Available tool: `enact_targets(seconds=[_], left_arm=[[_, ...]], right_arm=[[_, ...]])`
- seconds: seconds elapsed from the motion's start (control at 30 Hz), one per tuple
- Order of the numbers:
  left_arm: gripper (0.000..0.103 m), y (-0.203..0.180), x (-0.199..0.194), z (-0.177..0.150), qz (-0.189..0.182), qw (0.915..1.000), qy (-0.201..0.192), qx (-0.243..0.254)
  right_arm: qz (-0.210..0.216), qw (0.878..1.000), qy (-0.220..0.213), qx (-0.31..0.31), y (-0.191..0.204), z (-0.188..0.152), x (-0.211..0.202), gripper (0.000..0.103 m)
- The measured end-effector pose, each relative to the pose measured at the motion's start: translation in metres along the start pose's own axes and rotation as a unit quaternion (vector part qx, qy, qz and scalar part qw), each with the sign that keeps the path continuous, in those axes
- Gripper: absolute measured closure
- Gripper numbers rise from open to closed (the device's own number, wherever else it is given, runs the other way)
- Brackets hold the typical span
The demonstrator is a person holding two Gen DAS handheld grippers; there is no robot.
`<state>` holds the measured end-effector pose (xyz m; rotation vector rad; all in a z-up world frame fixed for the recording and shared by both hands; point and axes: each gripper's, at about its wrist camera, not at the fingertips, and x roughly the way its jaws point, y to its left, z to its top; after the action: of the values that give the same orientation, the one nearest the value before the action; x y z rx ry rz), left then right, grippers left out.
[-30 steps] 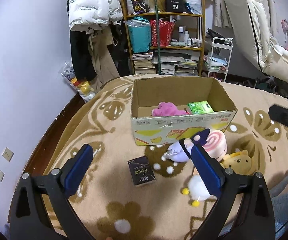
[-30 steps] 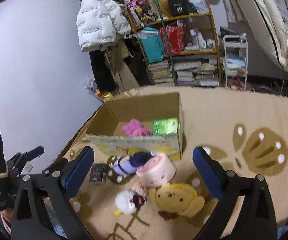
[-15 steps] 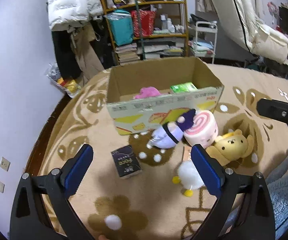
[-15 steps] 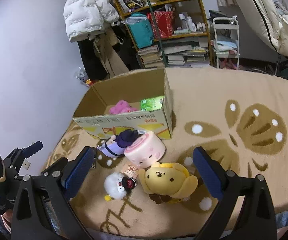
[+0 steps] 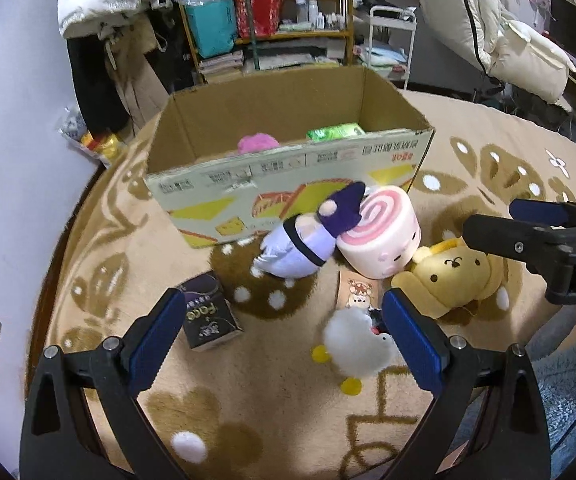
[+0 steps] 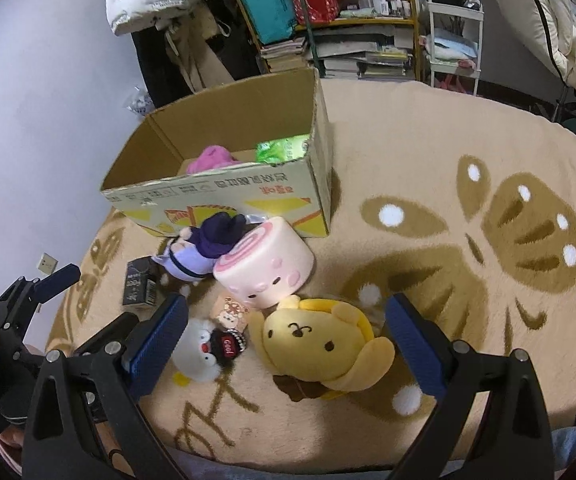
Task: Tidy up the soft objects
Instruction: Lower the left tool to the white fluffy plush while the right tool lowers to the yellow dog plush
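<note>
Four soft toys lie on the tan blanket (image 6: 428, 152) in front of the cardboard box (image 5: 288, 184). The yellow dog plush (image 6: 320, 344) sits between the right gripper's (image 6: 285, 340) blue fingers (image 6: 416, 344), but nothing touches it. The white bird plush (image 5: 354, 346) lies just in front of the left gripper (image 5: 283, 338), close to its right finger. The purple doll (image 5: 308, 240) leans on the pink roll cake plush (image 5: 380, 236), farther off by the box. Both grippers are spread wide and hold nothing. A pink plush (image 6: 211, 158) and a green pack (image 6: 281, 148) lie inside the box. A small black box (image 5: 207, 318) lies near the left finger.
</note>
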<state>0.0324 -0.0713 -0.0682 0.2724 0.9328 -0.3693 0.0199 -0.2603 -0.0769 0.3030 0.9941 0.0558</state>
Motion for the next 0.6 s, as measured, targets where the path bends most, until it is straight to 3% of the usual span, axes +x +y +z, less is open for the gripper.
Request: enact_targets(seconds=[0.6], left_arm=[[0.006,-0.015,0.046,0.0,-0.029,0.9966,0.077,0.013]], right_arm=[[0.0,0.994,0.094,0.061,-0.023,-0.002,0.05,0.0]])
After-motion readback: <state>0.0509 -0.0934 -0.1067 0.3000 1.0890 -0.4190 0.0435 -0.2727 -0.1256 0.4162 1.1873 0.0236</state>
